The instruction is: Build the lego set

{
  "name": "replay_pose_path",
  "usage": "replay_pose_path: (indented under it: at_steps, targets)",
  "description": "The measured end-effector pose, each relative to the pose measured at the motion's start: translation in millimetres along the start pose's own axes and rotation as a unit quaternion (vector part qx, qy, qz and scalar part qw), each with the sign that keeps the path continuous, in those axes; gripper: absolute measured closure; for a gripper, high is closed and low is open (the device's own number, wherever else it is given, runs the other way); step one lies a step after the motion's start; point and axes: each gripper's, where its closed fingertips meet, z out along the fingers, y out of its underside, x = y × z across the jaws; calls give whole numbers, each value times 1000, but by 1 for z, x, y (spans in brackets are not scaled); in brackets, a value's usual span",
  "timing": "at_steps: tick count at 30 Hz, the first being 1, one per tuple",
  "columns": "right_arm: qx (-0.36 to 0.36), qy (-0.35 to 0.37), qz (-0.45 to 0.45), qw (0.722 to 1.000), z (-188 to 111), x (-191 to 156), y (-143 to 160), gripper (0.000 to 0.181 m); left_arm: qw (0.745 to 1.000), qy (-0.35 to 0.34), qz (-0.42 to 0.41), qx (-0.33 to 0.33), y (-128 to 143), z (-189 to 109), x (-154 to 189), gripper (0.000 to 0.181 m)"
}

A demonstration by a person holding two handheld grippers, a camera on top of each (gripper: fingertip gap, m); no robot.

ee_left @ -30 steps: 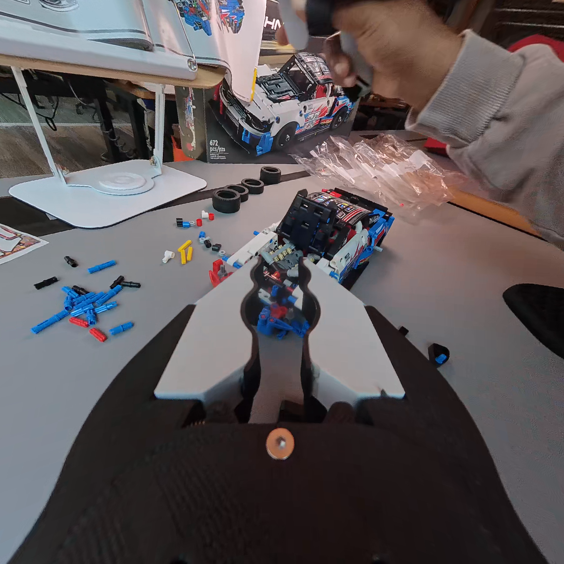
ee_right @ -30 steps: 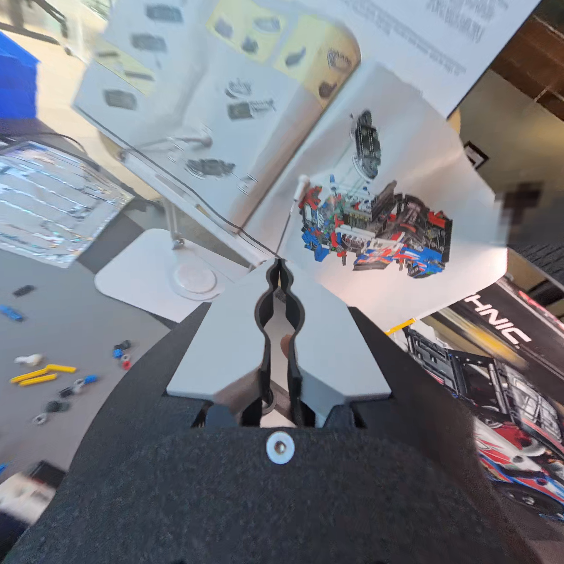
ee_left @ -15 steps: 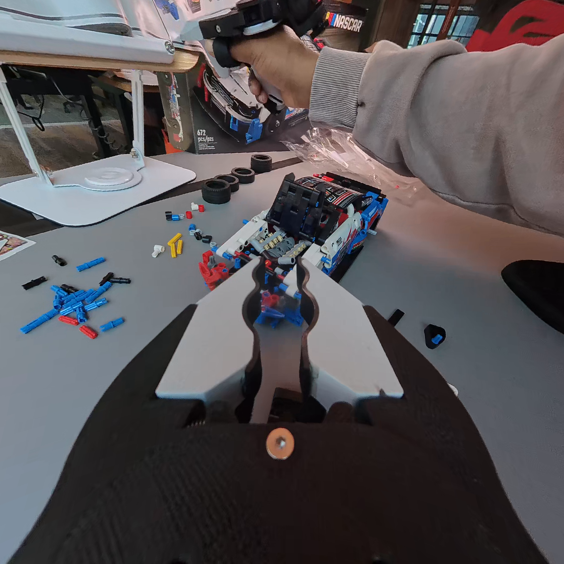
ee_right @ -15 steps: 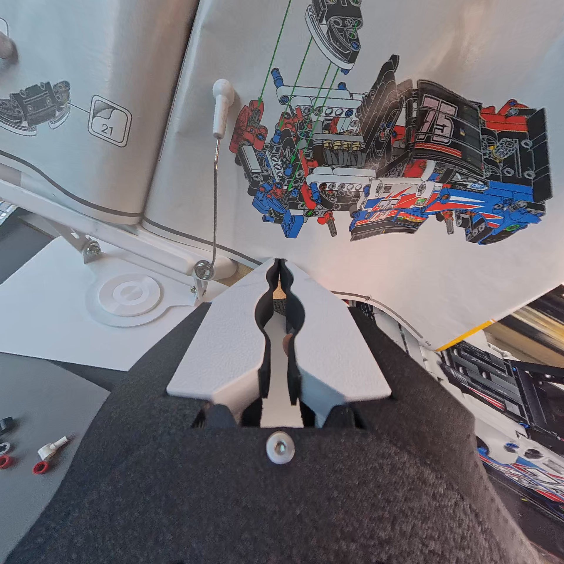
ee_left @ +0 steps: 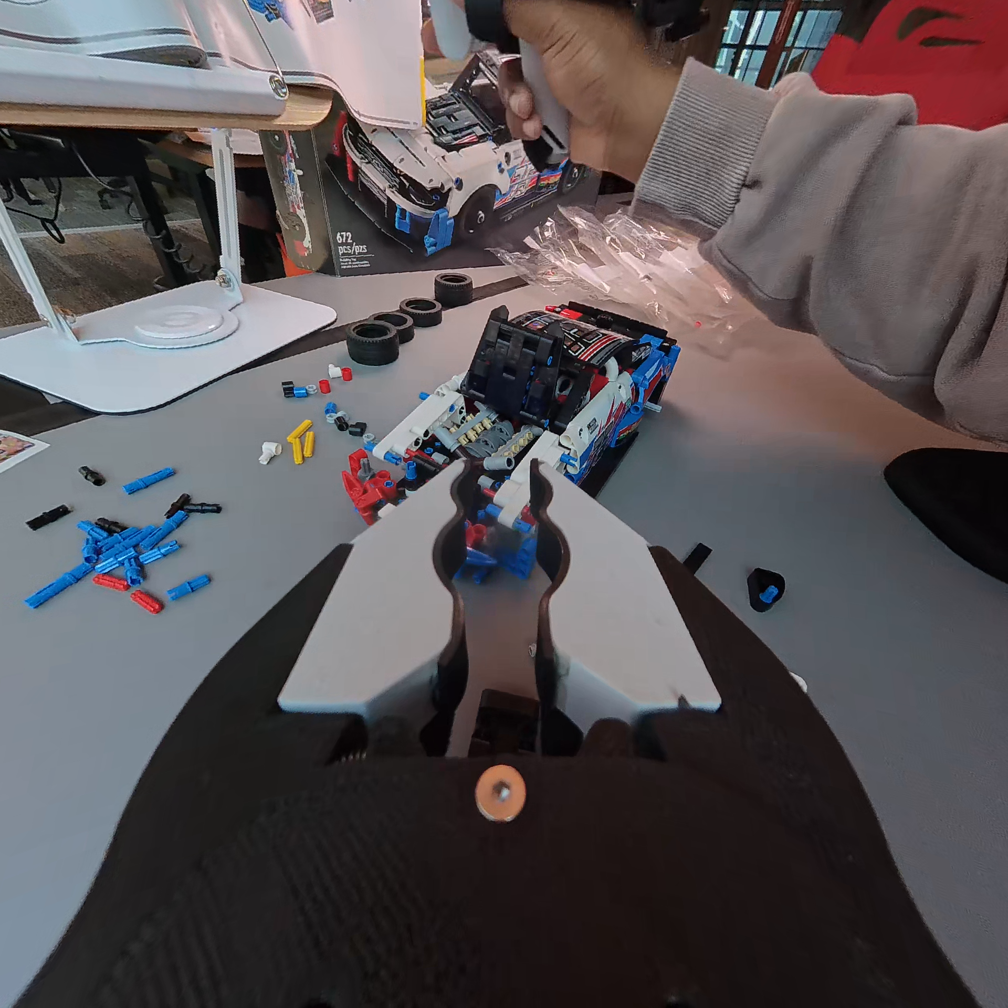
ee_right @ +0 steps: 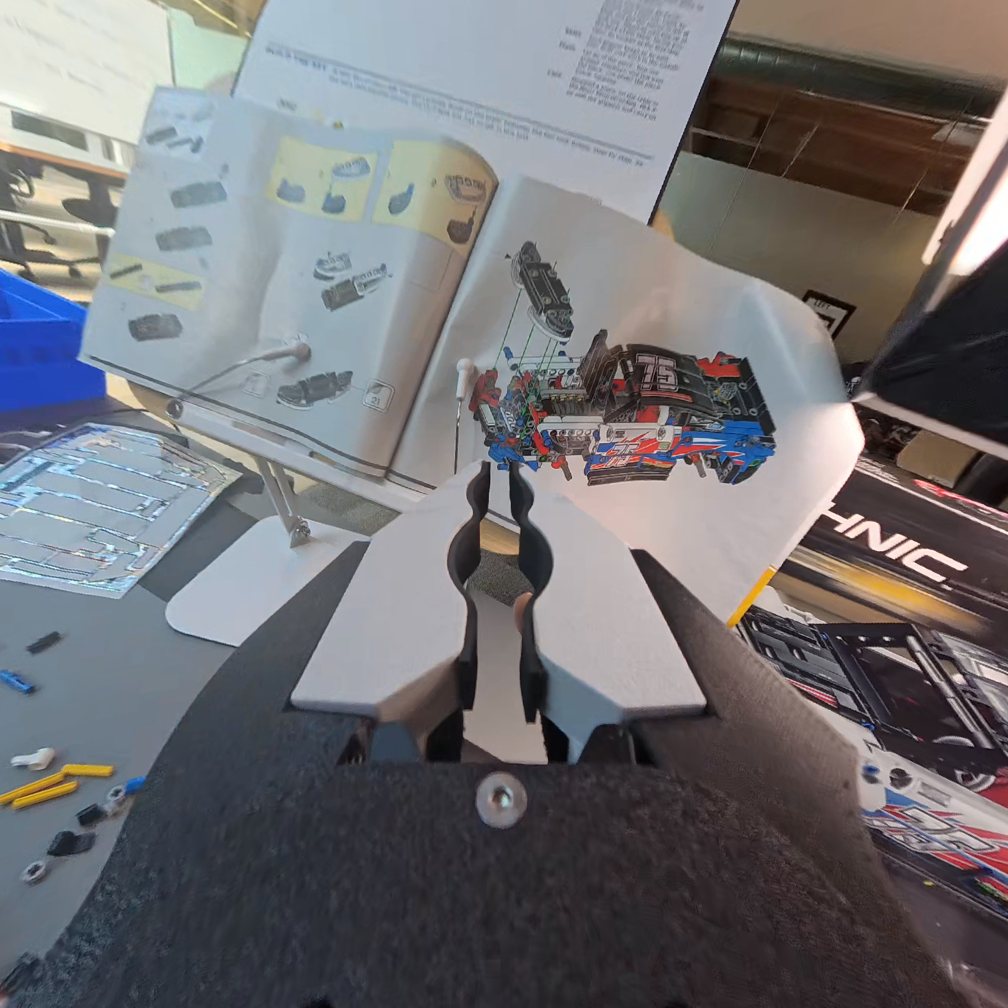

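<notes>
A part-built lego race car (ee_left: pixel 545 393), white, blue, red and black with its black hood raised, sits on the grey table (ee_left: pixel 709 491). My left gripper (ee_left: pixel 499 469) is open and empty, hovering over the car's blue and red front end. My right gripper (ee_right: pixel 497 469) is raised in front of the open instruction booklet (ee_right: pixel 600 305), its tips parted by a narrow gap with nothing between them. In the left wrist view a person's hand (ee_left: pixel 589 82) holds that gripper's handle near the booklet.
Loose blue and red pins (ee_left: pixel 114 551), yellow pieces (ee_left: pixel 300 436) and several black tyres (ee_left: pixel 376 341) lie left of the car. The booklet's white stand (ee_right: pixel 240 578), the set's box (ee_left: pixel 436 180), clear bags (ee_left: pixel 616 262) and a small black piece (ee_left: pixel 763 586) ring the work area. The gap from one gripper's tips to the other's is roughly 35 cm.
My right gripper has drawn back from the booklet page and its tips have parted slightly. My left gripper has stayed over the car's front, shifting only a little.
</notes>
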Motion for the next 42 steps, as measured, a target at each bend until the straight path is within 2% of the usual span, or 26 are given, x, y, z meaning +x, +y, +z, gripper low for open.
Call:
replay_pose_path:
  at_steps: [3,5,8,12,14,22,24,26,29,31,34,39,42]
  targets:
    - [24,22,39,999,-38,16,-17,173,1000,4,-5,0,0,0,1,164]
    - [14,27,83,996,-55,31,-14,161,1000,8,-7,-1,0,1,3,164]
    - [3,50,114,992,-67,64,-7,136,1000,14,-2,-3,1,2,7,164]
    - [11,51,121,991,-71,97,-18,116,1000,13,9,-9,3,3,9,164]
    - [18,51,113,992,-75,105,-26,120,1000,9,13,-9,3,2,8,164]
    - [-8,45,94,995,-89,99,-24,128,1000,4,11,-7,2,0,6,164]
    - [-40,37,77,996,-95,94,-21,143,1000,6,15,-9,3,0,8,164]
    - [-59,35,36,997,-106,87,-29,145,1000,7,20,-9,3,0,9,164]
    - [-51,77,-96,991,-130,84,-68,151,1000,6,24,-8,2,0,9,164]
    - [-53,115,-183,975,-140,95,-98,151,1000,7,22,-9,2,0,10,164]
    - [-89,146,-275,946,-138,125,-127,136,1000,11,22,-13,4,1,11,164]
    - [-184,139,-423,876,-121,164,-133,126,999,12,30,-13,3,0,13,164]
    - [-216,97,-458,857,-113,162,-131,129,999,11,29,-13,3,0,13,164]
